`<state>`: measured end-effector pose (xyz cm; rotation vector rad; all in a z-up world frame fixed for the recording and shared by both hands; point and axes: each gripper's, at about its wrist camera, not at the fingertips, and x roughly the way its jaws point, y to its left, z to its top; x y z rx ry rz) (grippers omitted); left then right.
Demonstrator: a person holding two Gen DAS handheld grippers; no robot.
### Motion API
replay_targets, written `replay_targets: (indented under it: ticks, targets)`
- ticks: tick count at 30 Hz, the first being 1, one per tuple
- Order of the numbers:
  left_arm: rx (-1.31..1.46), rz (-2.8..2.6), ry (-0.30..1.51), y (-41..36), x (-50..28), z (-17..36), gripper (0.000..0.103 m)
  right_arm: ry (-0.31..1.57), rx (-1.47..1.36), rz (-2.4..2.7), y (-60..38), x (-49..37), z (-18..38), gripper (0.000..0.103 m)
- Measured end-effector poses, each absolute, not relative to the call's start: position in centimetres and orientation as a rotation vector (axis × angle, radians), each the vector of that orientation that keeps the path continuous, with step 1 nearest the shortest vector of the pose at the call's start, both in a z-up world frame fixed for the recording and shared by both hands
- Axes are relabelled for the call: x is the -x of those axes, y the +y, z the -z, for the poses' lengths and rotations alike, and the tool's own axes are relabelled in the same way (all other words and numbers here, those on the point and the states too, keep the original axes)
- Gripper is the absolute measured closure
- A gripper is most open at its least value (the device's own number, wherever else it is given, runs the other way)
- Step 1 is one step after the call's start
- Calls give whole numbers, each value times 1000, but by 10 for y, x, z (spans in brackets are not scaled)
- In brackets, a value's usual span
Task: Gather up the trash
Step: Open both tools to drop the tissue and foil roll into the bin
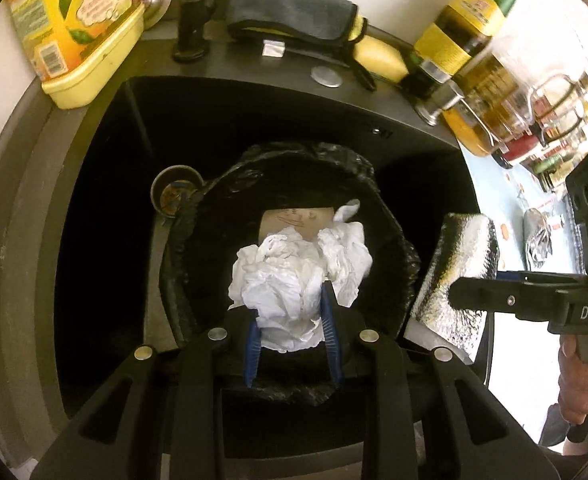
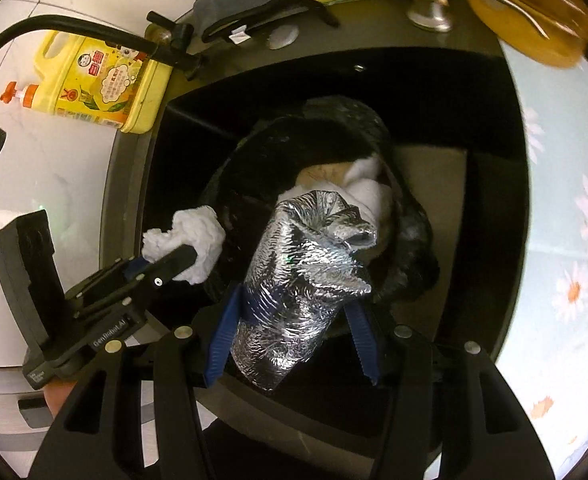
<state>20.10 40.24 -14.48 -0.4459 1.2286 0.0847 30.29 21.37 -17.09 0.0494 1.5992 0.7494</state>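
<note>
A black-lined trash bin [image 1: 374,184] stands in the dark sink [image 1: 106,216]; it holds a brown paper piece [image 1: 294,220] and white tissue [image 1: 346,248]. My left gripper [image 1: 290,316] is shut on a crumpled white tissue wad [image 1: 278,288] right above the bin's opening. In the right wrist view this wad [image 2: 194,236] shows at the bin's left rim [image 2: 230,176]. My right gripper [image 2: 294,312] is shut on a crumpled silver foil bag [image 2: 298,272], held over the bin's near rim. The foil bag also shows in the left wrist view [image 1: 454,268].
A yellow detergent bottle [image 2: 102,84] and black faucet [image 2: 54,28] stand at the sink's left. A grey cloth [image 1: 290,12], a yellow sponge [image 1: 378,56], oil bottles [image 1: 474,40] and jars line the back. Foil scrap [image 1: 538,240] lies on the flowered counter [image 2: 566,200] to the right.
</note>
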Motion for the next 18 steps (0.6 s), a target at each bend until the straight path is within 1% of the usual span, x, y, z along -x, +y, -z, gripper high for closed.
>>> replay_targets:
  ticks: [11,13,14,15,16,17,18]
  targets:
    - [483,-115,1249,419,-208,154,77,1652,-8,-767,237,-315,185,49]
    - [492,-117,1252,420,-208,155,75,1662,-5,-770,239,-316,187,47]
    - [499,-117,1257,420,-208,156,72,1668,-5,-772,239,-316,188,44]
    - [503,-115,1271,420,-209,157,62,1676,-10,-775,240,-317,189,35]
    - [507,-115,1271,421,-210,158,57,1684,-15,-768,240,-318,191,26]
    - [511,-121,1270,422,-210,159,51,1684,-16,-760,240,-318,192,26]
    - [515,-121,1272,423,-211,160,51,1683,-15,-755,240,-318,192,26]
